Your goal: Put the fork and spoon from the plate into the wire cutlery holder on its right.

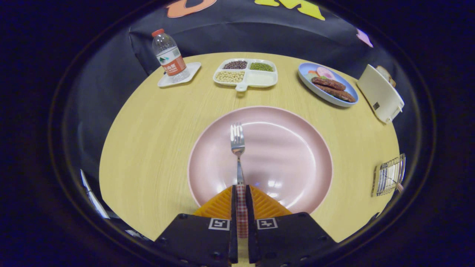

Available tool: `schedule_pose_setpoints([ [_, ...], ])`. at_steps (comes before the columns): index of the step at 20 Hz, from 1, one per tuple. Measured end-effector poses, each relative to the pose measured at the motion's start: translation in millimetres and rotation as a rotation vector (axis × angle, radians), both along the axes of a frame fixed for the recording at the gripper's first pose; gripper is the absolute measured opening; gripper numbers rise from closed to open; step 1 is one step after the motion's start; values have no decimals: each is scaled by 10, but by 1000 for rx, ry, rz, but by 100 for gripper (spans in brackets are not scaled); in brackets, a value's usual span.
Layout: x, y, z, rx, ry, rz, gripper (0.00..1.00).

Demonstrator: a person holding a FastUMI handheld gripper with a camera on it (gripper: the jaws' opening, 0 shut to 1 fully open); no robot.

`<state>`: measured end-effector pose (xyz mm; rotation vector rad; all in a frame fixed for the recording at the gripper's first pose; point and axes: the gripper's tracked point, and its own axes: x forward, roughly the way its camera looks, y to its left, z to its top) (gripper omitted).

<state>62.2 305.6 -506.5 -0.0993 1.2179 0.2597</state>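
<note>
A metal fork (238, 148) with a red-and-white checked handle lies along the middle of the pink plate (297, 159), tines pointing away from me. My gripper (241, 191) is shut on the fork's checked handle, which runs back between the two fingers (220, 204). The fork's tines rest over the plate's centre. The wire cutlery holder (389, 175) stands on the table to the right of the plate, well off to the side of the fingers. I see no spoon on the plate.
At the table's far side stand a water bottle (169, 55) on a white coaster, a white divided dish of beans (245, 73), and a blue plate of food (328, 88). A white toaster (380, 92) sits at the far right edge.
</note>
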Motion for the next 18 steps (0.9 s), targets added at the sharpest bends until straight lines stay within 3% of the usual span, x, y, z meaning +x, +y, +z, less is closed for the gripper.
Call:
schedule_pose_setpoints([
  [1,18,-6,35,8,12,6,6],
  [9,15,-290,497,39,-16,26,6],
  [18,132,-1361,1119,30,-45,11,6],
])
